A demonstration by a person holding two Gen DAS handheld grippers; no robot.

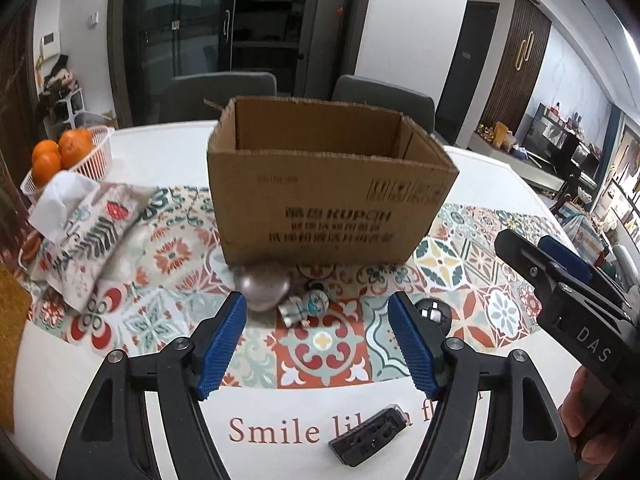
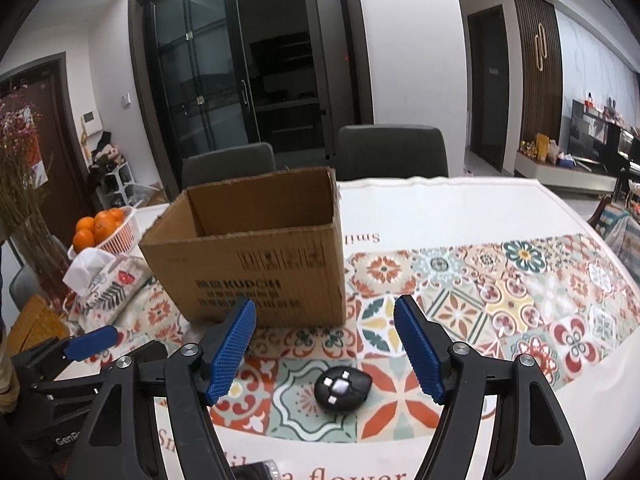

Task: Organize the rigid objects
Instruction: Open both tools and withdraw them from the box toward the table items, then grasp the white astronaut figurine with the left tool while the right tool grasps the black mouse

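Black ball [image 2: 343, 389] on the worktop [image 2: 460, 208], just in front of the cardboard box [image 2: 256, 264], lying between and slightly ahead of the right gripper [image 2: 326, 348], jaws wide apart and empty (nearer hand). Left gripper [image 1: 318, 344] likewise spread, holding nothing, facing a silver ball [image 1: 264, 286] beside the box.

Matt corrugated cardboard box [image 1: 320, 184] — glossy metal ball [image 1: 262, 286]

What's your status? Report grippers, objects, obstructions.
Left gripper open, empty. Right gripper open, over black puck. Cardboard box upright, open-topped; silver heart, figurine, black clip loose on table. No obstruction seen.
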